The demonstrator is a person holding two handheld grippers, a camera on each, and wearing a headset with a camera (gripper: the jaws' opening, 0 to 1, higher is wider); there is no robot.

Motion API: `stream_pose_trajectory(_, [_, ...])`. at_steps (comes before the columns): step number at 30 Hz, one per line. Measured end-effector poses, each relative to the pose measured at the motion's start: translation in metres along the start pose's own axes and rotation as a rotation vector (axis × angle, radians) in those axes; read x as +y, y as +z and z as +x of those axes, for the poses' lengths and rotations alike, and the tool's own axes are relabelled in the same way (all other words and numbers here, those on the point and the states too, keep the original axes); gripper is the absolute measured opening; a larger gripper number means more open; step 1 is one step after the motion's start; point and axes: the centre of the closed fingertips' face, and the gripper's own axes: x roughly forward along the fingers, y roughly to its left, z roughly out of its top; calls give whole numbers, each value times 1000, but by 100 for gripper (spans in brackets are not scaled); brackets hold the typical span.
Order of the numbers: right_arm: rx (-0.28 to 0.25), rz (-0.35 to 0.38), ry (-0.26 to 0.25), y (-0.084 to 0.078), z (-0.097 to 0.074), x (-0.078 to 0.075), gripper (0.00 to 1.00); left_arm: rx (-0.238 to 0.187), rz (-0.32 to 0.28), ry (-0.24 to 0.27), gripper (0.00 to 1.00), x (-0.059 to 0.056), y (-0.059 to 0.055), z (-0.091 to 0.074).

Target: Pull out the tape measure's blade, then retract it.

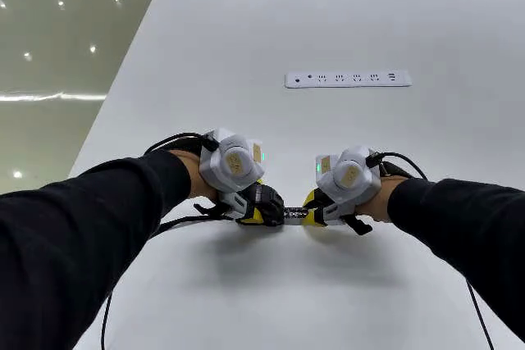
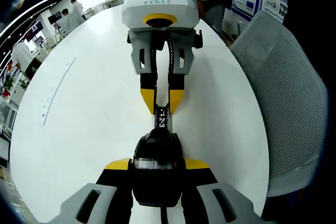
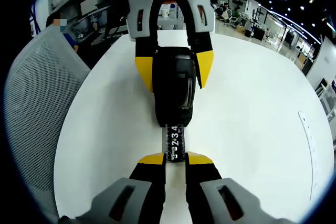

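Observation:
A black tape measure point(image 1: 264, 202) sits just above the white table, held between the yellow-tipped jaws of my left gripper point(image 1: 253, 212). In the left gripper view its case point(image 2: 157, 167) fills the gap between my jaws. A short length of blade point(image 1: 295, 215) with black numbers sticks out to the right. My right gripper point(image 1: 312, 212) is shut on the blade's end. The right gripper view has the blade point(image 3: 175, 142) running from my pinched jaws point(image 3: 175, 160) to the case point(image 3: 175, 85). From the left gripper view, the right gripper point(image 2: 162, 100) pinches the blade point(image 2: 162, 120).
A white power strip point(image 1: 348, 79) lies flat further back on the table point(image 1: 246, 47). A grey mesh chair point(image 2: 289, 108) stands at the table's near edge. Black cables point(image 1: 176, 221) trail from both grippers. Shiny floor lies left of the table.

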Motion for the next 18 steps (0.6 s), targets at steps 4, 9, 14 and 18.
stream_pose_trajectory(4, [7,9,-4,-7,-5,-1,8,1,-1,1,32,0,0,0])
stream_pose_trajectory(9, [18,14,-7,-14,-8,-1,8,2,0,3,32,0,0,0])
stream_pose_trajectory(14, [33,16,-13,-22,-14,-2,8,3,-1,5,32,0,0,0])
stream_pose_trajectory(18, [32,33,-18,-29,-19,-1,8,-1,0,6,32,0,1,0])
